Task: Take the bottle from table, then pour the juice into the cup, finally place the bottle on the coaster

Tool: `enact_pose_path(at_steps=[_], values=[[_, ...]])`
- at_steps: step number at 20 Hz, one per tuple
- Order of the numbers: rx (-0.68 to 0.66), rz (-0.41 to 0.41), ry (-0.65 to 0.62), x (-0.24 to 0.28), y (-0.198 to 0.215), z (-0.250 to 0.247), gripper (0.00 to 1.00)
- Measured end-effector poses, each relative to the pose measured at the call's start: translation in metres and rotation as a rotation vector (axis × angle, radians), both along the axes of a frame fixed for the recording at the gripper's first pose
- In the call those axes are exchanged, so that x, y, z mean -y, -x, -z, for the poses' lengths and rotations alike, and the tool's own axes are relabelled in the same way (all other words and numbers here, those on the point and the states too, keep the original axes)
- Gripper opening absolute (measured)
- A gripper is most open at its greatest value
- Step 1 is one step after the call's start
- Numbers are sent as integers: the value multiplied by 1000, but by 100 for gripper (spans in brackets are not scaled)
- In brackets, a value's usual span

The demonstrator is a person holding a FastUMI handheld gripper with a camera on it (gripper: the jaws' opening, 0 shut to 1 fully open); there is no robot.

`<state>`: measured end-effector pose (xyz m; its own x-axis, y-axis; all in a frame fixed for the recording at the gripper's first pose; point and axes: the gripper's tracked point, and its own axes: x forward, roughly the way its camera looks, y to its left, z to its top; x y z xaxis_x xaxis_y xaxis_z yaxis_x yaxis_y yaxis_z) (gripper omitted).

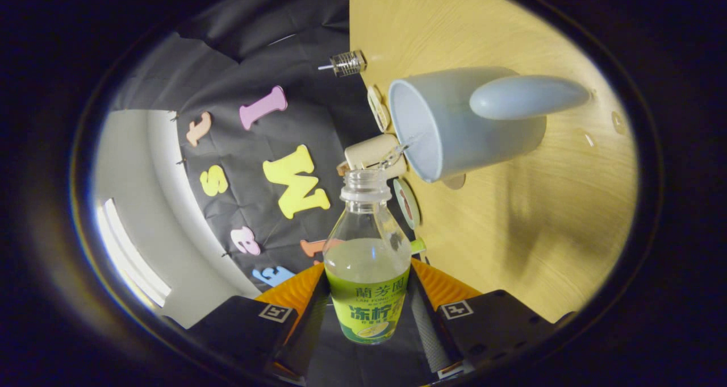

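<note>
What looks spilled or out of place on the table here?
A few small wet-looking drops sit on the wooden table beyond the cup, possibly spilled juice. Otherwise nothing stands out: the gripper holds the uncapped bottle tipped at the cup's rim.

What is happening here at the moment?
A hand-held gripper is shut on an uncapped juice bottle, one finger on each side of its body. The bottle is tipped so that its mouth sits right at the rim of the pale blue cup on the wooden table. Pouring is under way.
</note>
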<state>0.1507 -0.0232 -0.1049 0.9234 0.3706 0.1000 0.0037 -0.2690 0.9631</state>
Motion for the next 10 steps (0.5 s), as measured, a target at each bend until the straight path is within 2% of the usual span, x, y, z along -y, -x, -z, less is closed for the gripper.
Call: enact_pose_path(at_steps=[10], values=[[33, -3, -78, 7, 2, -13, 79]])
